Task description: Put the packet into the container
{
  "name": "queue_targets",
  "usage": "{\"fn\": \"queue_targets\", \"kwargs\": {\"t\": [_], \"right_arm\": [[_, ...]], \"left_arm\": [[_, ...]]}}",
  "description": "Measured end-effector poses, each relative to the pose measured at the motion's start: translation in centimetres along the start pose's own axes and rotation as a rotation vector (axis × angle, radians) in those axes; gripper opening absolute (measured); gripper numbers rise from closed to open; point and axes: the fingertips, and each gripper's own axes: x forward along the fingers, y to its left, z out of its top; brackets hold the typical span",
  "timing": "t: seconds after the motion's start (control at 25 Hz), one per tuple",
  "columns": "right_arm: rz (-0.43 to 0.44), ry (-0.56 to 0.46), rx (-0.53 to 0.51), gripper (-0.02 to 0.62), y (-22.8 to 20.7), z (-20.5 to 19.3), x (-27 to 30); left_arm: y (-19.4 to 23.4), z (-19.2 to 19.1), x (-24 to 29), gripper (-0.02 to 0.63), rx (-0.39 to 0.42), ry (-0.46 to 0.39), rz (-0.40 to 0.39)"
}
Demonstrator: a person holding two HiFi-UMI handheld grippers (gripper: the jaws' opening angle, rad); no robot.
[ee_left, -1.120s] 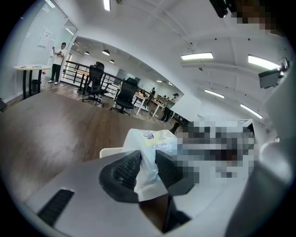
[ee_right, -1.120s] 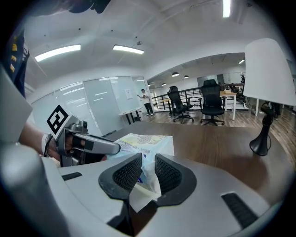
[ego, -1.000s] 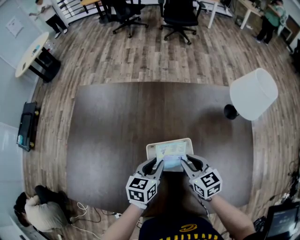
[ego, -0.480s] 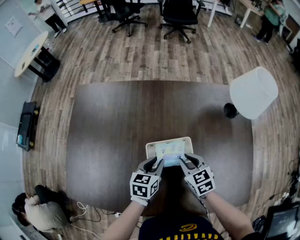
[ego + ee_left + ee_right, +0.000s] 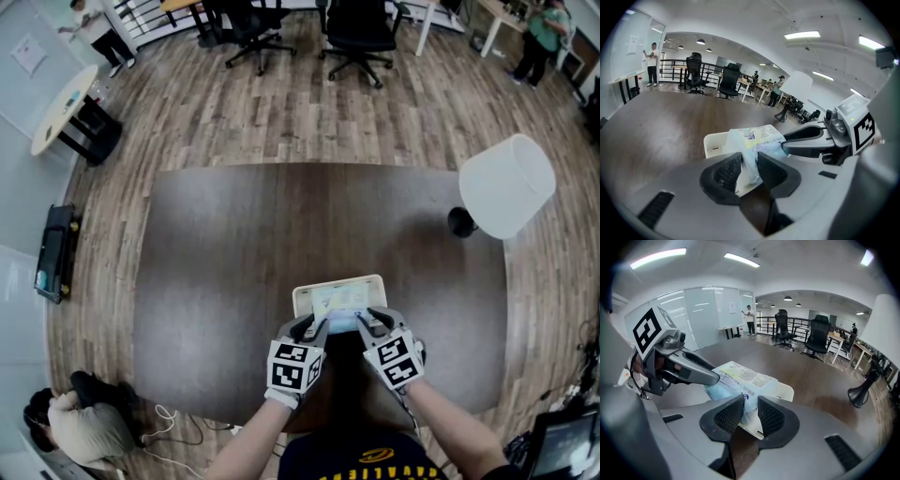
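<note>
A pale blue packet [image 5: 342,309] with printed text hangs over a shallow cream container [image 5: 303,298] near the table's front edge. My left gripper [image 5: 319,328] is shut on the packet's near left edge [image 5: 749,164]. My right gripper [image 5: 364,324] is shut on its near right edge [image 5: 749,409]. In the left gripper view the container [image 5: 715,143] shows behind and left of the packet. The right gripper view has the container's [image 5: 785,391] far rim peeking out past the packet [image 5: 740,378]. The container's floor is mostly hidden under the packet.
The dark wooden table [image 5: 234,244] stretches away behind the container. A white lamp [image 5: 506,187] stands at the table's right side. Office chairs [image 5: 361,33] and wood floor lie beyond; a person sits on the floor at lower left [image 5: 80,422].
Both grippers have sunk a little with the packet, drawing closer to the container and nearer my body. The grips are unchanged.
</note>
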Motion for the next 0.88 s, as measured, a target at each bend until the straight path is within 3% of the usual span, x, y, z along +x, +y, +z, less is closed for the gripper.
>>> {"fn": "queue_targets", "kwargs": {"t": [0.48,0.68,0.88], "right_arm": [[-0.011,0.012,0.016,0.098,-0.8,-0.3,0.7],[-0.023,-0.017,0.043,0.107,-0.8,0.0,0.4],[-0.043,-0.07,0.073,0.133,-1.7,0.5,-0.5]], "left_arm": [[0.2,0.1,0.8,0.11,0.023,0.019,0.034],[0.9,0.3,0.4,0.169,0.052,-0.009,0.084],[0.9,1.2,-0.3,0.198,0.038,-0.061,0.083]]}}
